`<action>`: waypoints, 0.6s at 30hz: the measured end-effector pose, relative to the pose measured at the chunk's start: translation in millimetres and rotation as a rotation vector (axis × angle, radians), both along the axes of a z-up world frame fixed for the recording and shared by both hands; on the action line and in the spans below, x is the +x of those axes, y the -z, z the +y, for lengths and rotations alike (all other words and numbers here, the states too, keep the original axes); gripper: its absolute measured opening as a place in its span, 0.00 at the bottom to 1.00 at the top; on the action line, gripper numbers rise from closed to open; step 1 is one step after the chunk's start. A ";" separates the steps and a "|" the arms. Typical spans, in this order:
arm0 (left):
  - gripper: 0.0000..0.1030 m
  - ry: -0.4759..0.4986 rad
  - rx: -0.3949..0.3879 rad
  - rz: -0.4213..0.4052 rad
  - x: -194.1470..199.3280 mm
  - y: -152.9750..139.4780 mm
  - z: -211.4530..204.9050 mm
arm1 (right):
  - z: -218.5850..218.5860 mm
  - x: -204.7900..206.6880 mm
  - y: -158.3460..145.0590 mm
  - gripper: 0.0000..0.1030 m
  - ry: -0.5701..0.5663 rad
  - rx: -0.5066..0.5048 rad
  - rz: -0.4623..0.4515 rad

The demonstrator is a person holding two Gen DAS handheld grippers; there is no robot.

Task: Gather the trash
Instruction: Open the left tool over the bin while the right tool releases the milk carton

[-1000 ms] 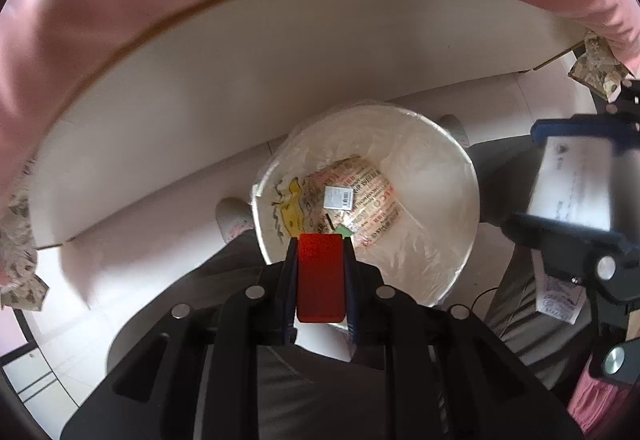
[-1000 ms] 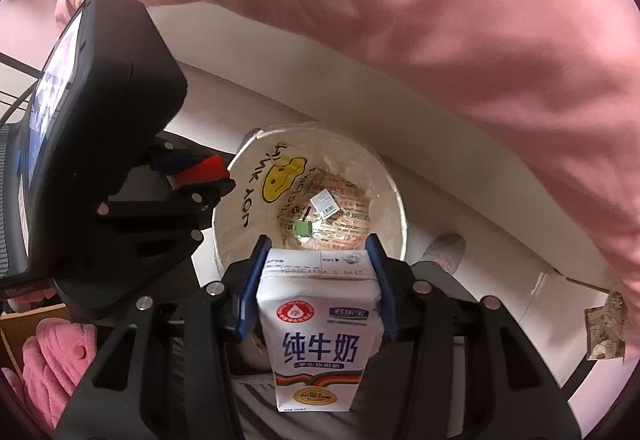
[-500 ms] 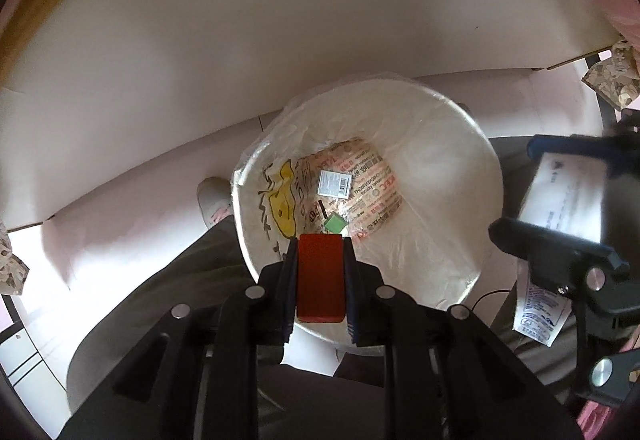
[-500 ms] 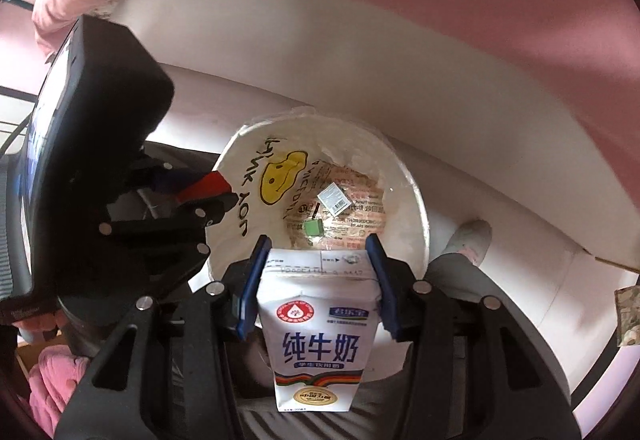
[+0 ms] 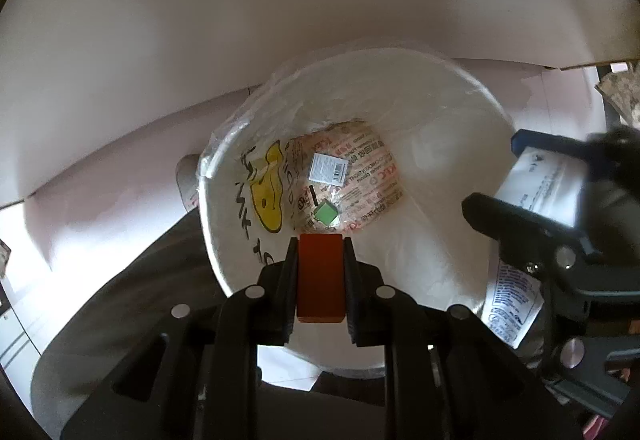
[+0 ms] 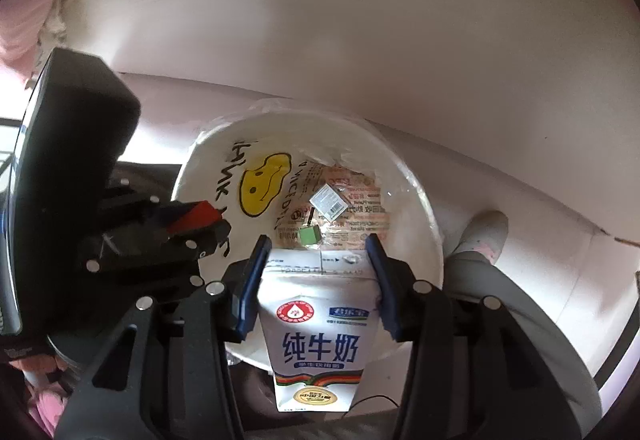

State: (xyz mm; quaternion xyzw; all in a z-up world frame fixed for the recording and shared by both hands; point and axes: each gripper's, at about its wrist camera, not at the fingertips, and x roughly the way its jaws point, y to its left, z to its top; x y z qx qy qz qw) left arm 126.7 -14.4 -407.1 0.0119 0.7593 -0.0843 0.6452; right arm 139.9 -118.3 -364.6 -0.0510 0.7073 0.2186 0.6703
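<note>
Left gripper (image 5: 321, 252) hides part of its red block (image 5: 321, 280).

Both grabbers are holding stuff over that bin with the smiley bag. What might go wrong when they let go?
1. The red block sits above the near rim of the bin; released here, it may clip the edge and bounce out.
2. The milk carton in the right gripper hangs partly outside the rim and could tip over it.
3. The left gripper is close beside the right one; they might bump.
</note>
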 end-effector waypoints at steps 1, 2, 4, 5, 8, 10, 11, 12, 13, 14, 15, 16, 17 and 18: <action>0.22 -0.003 -0.001 0.006 0.0 3.0 -0.2 | -0.8 1.6 3.9 0.48 0.010 0.003 0.007; 0.22 -0.005 -0.006 0.019 0.3 7.9 -1.3 | -1.0 2.5 7.7 0.48 0.016 0.005 0.012; 0.22 -0.003 -0.006 0.033 -0.5 14.3 -3.3 | -0.3 3.8 15.4 0.48 0.026 0.004 0.020; 0.22 0.003 -0.003 0.036 -1.1 16.1 -4.6 | 1.0 4.1 17.3 0.48 0.027 -0.001 0.021; 0.26 0.012 0.003 0.049 -1.6 19.7 -6.2 | 2.3 4.3 26.8 0.50 0.027 -0.020 0.038; 0.36 0.015 0.008 0.046 -1.7 20.4 -7.3 | 3.3 4.4 29.3 0.52 0.030 -0.026 0.043; 0.41 0.017 0.013 0.040 -1.5 20.6 -7.4 | 3.5 4.6 30.6 0.52 0.029 -0.033 0.043; 0.42 0.018 0.015 0.038 -1.4 20.1 -7.4 | 3.3 4.7 31.7 0.52 0.029 -0.038 0.045; 0.42 0.018 0.015 0.039 -1.0 19.4 -7.2 | 3.1 4.9 32.4 0.52 0.029 -0.040 0.048; 0.42 0.017 0.014 0.039 -0.6 18.9 -7.7 | 2.9 4.9 32.4 0.52 0.030 -0.044 0.051; 0.42 0.017 0.012 0.038 -1.1 18.4 -7.5 | 2.7 5.0 31.5 0.52 0.030 -0.046 0.051; 0.42 0.017 0.013 0.035 -1.0 17.5 -7.1 | 2.6 5.2 30.2 0.52 0.029 -0.047 0.050; 0.42 0.017 0.013 0.032 -1.2 16.3 -7.1 | 2.9 4.6 29.4 0.52 0.028 -0.046 0.048; 0.42 0.016 0.011 0.029 -1.6 14.8 -8.3 | 3.2 4.3 26.8 0.52 0.024 -0.043 0.043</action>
